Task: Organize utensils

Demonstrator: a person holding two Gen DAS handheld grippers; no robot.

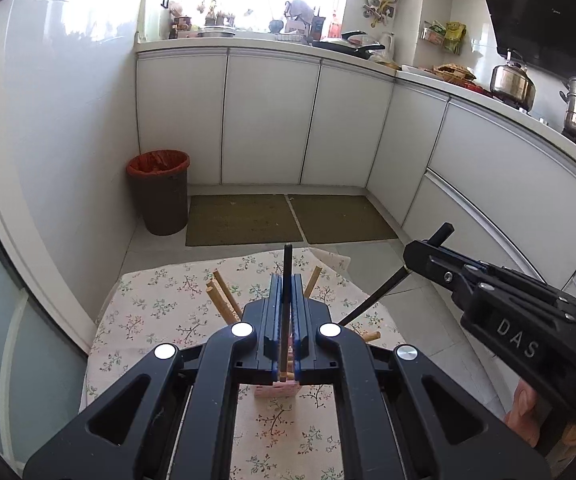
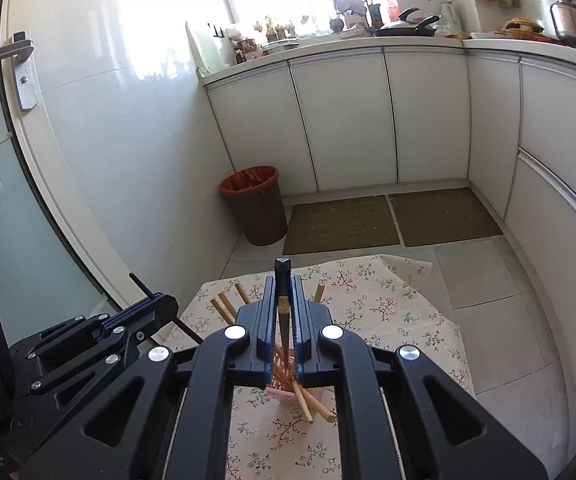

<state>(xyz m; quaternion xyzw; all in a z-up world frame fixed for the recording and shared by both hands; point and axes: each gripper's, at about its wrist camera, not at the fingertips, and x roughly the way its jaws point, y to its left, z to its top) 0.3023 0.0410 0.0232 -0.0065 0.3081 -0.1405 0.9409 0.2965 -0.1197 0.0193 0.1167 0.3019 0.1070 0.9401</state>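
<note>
My left gripper is shut on a black chopstick that stands upright between its fingers, above a pink utensil holder on the floral tablecloth. My right gripper is shut on another black chopstick, over the same pink holder. Several wooden chopsticks lean out of the holder; they also show in the left wrist view. The right gripper appears in the left wrist view, holding its black chopstick at a slant. The left gripper shows in the right wrist view.
A small table with a floral cloth stands on a tiled kitchen floor. A brown bin with a red liner is by the wall. Two mats lie before white cabinets. The counter holds pans and pots.
</note>
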